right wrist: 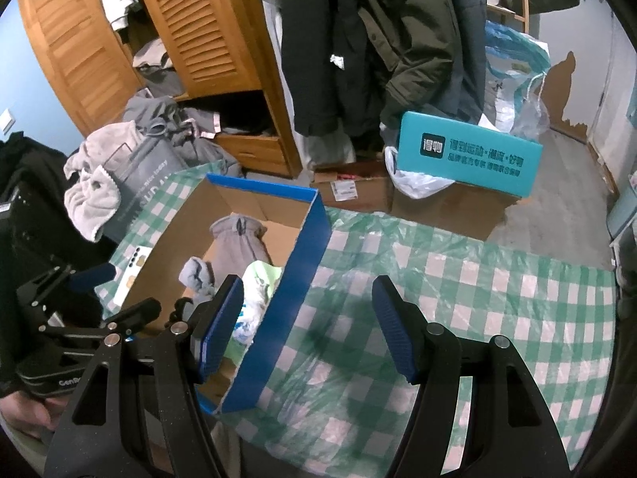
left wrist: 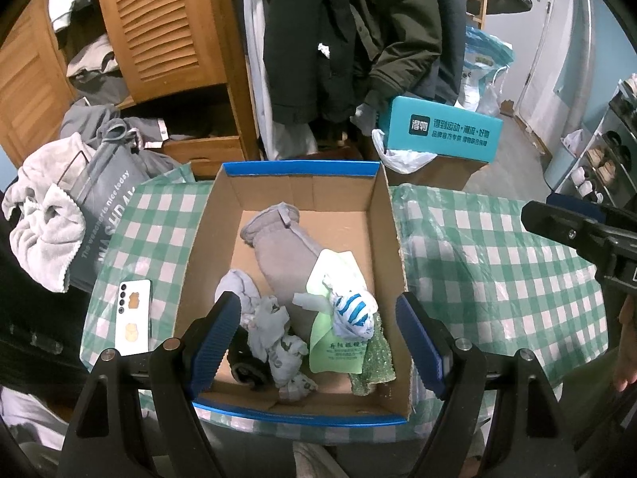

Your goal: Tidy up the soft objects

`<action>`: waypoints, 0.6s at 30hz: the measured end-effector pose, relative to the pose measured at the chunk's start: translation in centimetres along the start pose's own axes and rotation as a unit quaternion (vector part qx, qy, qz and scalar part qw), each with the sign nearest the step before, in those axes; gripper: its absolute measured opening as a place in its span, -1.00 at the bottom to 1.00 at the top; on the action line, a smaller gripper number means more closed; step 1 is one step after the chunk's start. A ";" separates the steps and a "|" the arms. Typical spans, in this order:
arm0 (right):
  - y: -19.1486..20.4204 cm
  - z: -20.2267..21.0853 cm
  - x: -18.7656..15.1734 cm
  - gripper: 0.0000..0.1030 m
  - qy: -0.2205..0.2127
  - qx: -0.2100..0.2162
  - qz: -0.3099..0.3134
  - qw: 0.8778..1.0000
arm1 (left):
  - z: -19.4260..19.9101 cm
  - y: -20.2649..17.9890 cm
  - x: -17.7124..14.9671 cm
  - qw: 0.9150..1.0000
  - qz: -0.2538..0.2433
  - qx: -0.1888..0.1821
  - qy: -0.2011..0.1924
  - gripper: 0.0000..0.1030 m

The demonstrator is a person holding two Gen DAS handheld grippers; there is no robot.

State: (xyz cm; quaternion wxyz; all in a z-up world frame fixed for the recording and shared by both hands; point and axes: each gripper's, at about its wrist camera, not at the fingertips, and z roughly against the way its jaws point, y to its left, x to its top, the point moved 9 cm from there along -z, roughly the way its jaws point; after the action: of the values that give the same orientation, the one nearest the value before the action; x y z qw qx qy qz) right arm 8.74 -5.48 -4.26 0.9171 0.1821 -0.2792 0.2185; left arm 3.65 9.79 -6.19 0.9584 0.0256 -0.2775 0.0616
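Note:
A blue-rimmed cardboard box (left wrist: 382, 215) stands on the green checked tablecloth (left wrist: 497, 263). Inside lie a grey sock (left wrist: 278, 247), a crumpled grey cloth (left wrist: 274, 334), a blue-striped white sock (left wrist: 354, 310), a light green cloth (left wrist: 338, 350), a glittery green sponge cloth (left wrist: 374, 362) and a black object (left wrist: 247, 362). My left gripper (left wrist: 318, 342) is open and empty above the box's near end. My right gripper (right wrist: 306, 326) is open and empty, straddling the box's blue right wall (right wrist: 294, 279). The grey sock (right wrist: 239, 239) shows there too.
A white phone (left wrist: 133, 316) lies on the cloth left of the box. A grey bag with towels (left wrist: 79, 215) stands at the left. A teal box (left wrist: 442, 131) on cartons, hanging coats (left wrist: 338, 40) and a wooden wardrobe (left wrist: 159, 28) stand behind.

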 end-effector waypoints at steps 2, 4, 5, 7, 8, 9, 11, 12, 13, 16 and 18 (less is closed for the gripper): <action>0.0 -0.1 -0.1 0.29 0.002 0.001 0.000 1.000 | 0.0 0.0 0.0 1.000 0.000 0.000 0.000 0.58; 0.1 -0.1 -0.1 0.29 0.003 0.001 0.002 1.000 | 0.0 0.1 0.1 1.000 0.000 0.001 -0.001 0.58; 0.1 -0.1 -0.1 0.29 0.003 0.001 0.003 1.000 | 0.0 0.1 0.1 1.000 0.000 0.002 -0.001 0.58; 0.1 -0.1 -0.1 0.29 0.004 0.001 0.001 1.000 | -0.1 0.4 0.1 1.000 -0.001 0.006 0.000 0.58; 0.1 -0.1 -0.1 0.29 0.003 0.001 0.001 1.000 | -0.1 0.4 0.1 1.000 -0.002 0.008 0.001 0.58; 0.1 -0.1 -0.1 0.29 0.004 0.001 0.001 1.000 | -0.2 0.5 0.1 1.000 -0.002 0.010 0.003 0.58; 0.2 -0.1 -0.1 0.29 0.003 0.001 0.001 1.000 | -0.2 0.7 0.0 1.000 -0.002 0.013 0.003 0.58; 0.2 -0.1 -0.1 0.29 0.004 0.001 0.002 1.000 | -0.2 0.7 0.0 1.000 -0.002 0.014 0.004 0.58; 0.2 -0.1 -0.1 0.29 0.003 0.001 0.002 1.000 | -0.1 0.8 0.0 1.000 -0.001 0.015 0.004 0.58; 0.3 -0.2 -0.1 0.29 0.004 0.001 0.004 1.000 | -0.1 0.9 -0.1 1.000 0.000 0.015 0.003 0.58; 0.4 -0.2 -0.1 0.29 0.004 0.001 0.004 1.000 | -0.1 0.9 -0.1 1.000 0.001 0.015 0.002 0.58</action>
State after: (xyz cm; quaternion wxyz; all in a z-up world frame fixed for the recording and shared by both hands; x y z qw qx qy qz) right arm 8.52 -5.10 -4.42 0.9173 0.1811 -0.2760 0.2229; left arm 3.51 10.70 -6.28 0.9585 0.0396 -0.2745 0.0663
